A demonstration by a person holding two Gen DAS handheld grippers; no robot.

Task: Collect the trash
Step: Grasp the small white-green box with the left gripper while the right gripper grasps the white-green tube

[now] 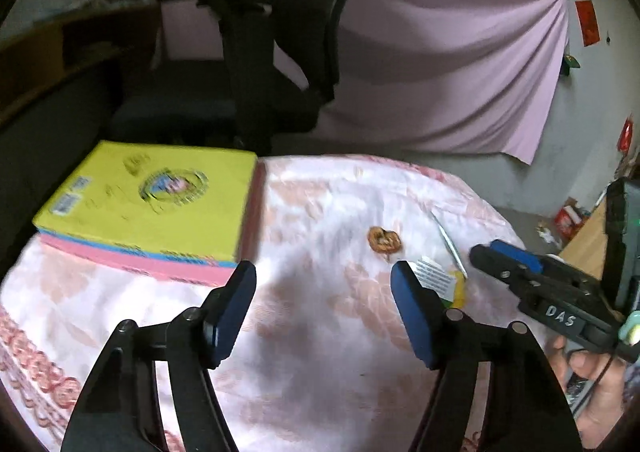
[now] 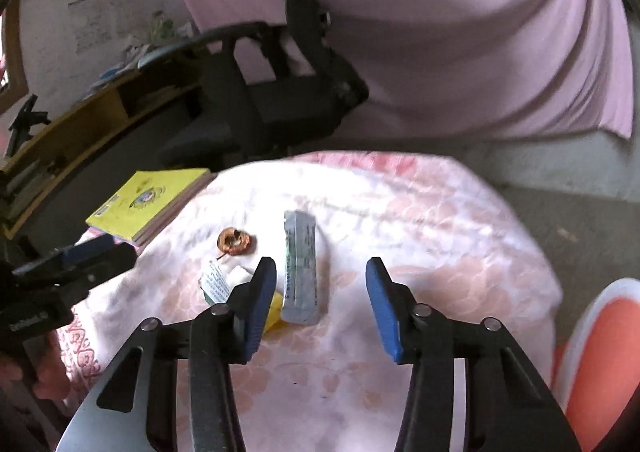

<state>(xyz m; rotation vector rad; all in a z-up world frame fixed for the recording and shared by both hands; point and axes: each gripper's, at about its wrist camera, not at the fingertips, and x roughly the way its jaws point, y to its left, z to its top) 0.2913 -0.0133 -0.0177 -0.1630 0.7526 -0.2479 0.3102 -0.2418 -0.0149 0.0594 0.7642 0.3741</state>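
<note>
Both grippers' [image 1: 324,308] [image 2: 322,308] jaws apart, empty

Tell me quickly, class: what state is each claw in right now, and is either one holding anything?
Left claw: open, holding nothing, over the tablecloth.
Right claw: open, holding nothing; the silver wrapper lies just beyond its tips.

- Ahead of you a pink curtain [image 1: 440,51] hangs across a pale wall [image 1: 592,99], gathered to a point at its upper right.
- A black office chair [image 1: 280,63] stands between the curtain and the desk [image 2: 400,211], which is covered with a white cloth printed in pink flowers.
- To your left a wooden shelf unit [image 2: 92,119] runs along the wall, cluttered with papers.
- Grey floor [image 2: 580,219] shows to the right of the desk.
- Small red papers [image 1: 587,23] are stuck on the wall.
</note>
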